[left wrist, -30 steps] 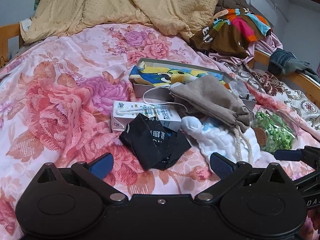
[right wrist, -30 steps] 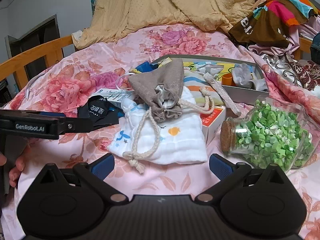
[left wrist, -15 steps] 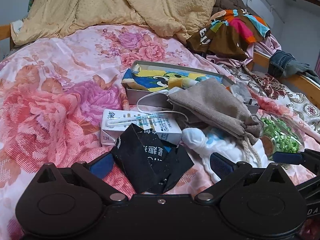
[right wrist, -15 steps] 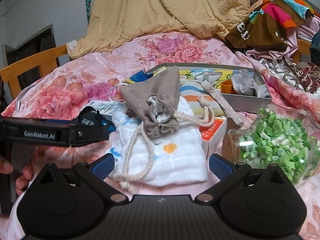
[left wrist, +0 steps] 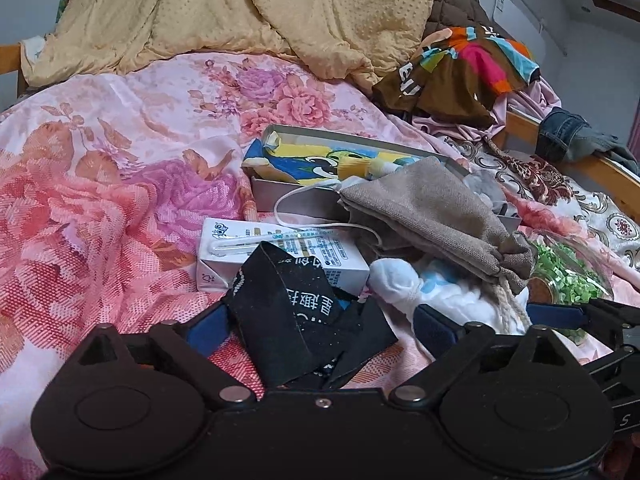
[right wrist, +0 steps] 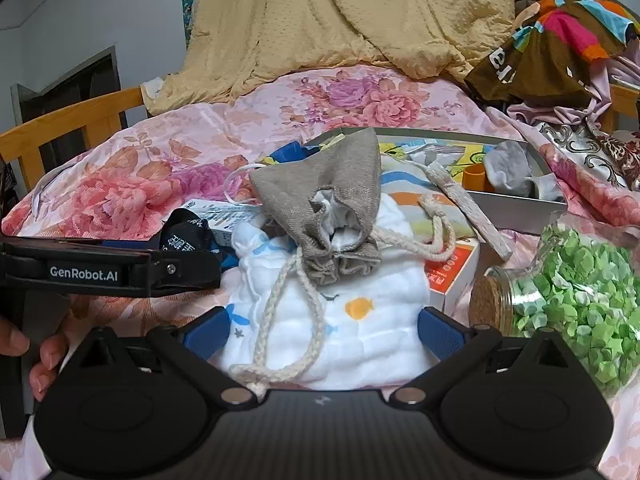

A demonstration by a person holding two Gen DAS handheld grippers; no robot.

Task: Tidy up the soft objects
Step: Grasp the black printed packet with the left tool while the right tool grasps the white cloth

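Two claws over a flowered bed (left wrist: 100, 184), each straddling one soft item. Left claw (left wrist: 320, 330): jaws wide but closing, black printed cloth (left wrist: 296, 316) between its blue pads, not yet pinched; the cloth's far edge lies against a white carton (left wrist: 280, 252). Right claw (right wrist: 324, 334): jaws wide, holding nothing, set either side of a white muslin cloth (right wrist: 360, 328) at the near edge of the pile. On that cloth rests a grey drawstring pouch (right wrist: 336, 204), its cord (right wrist: 296, 316) trailing toward the claw. Grey tray (right wrist: 516, 204) far right — the likely destination. Glass jar of green stars (right wrist: 576, 296) lies on its side, just right of the muslin. Risks: lifting the muslin would drag pouch and cord along, perhaps nudging the jar into a roll; the black cloth, crumpled, may be caught by one fold only and slip.
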